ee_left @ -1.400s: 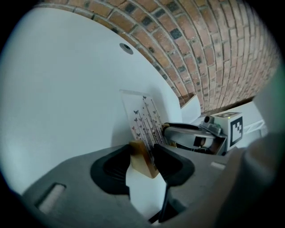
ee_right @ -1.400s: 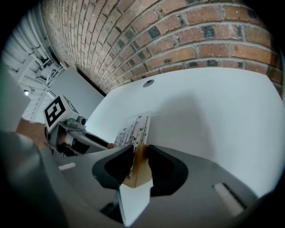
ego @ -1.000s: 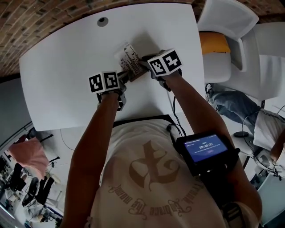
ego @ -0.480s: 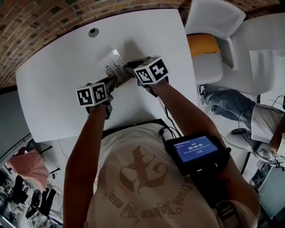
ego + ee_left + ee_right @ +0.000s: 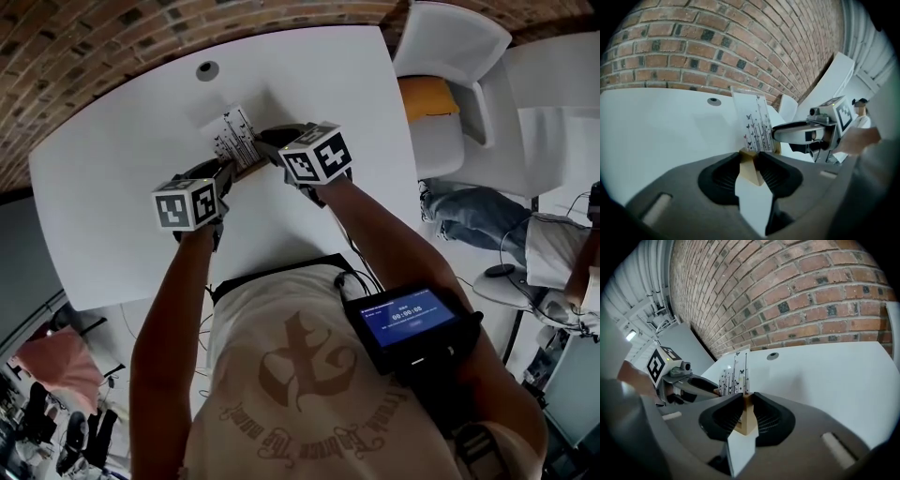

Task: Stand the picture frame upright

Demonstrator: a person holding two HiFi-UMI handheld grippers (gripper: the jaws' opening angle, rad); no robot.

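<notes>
Hand-held gripper left (image 5: pixel 751 165), right (image 5: pixel 746 409) (just closing) pinch picture frame (image 5: pixel 234 139); chair (image 5: pixel 450 47) apparently beside table (image 5: pixel 112 216).

head cam: looked steeply down on counter (image 5: pixel 112 187) | gripper cams: sat close behind own jaws, faced brick wall (image 5: pixel 693 47) | all three shared picture frame (image 5: pixel 234 139)
</notes>
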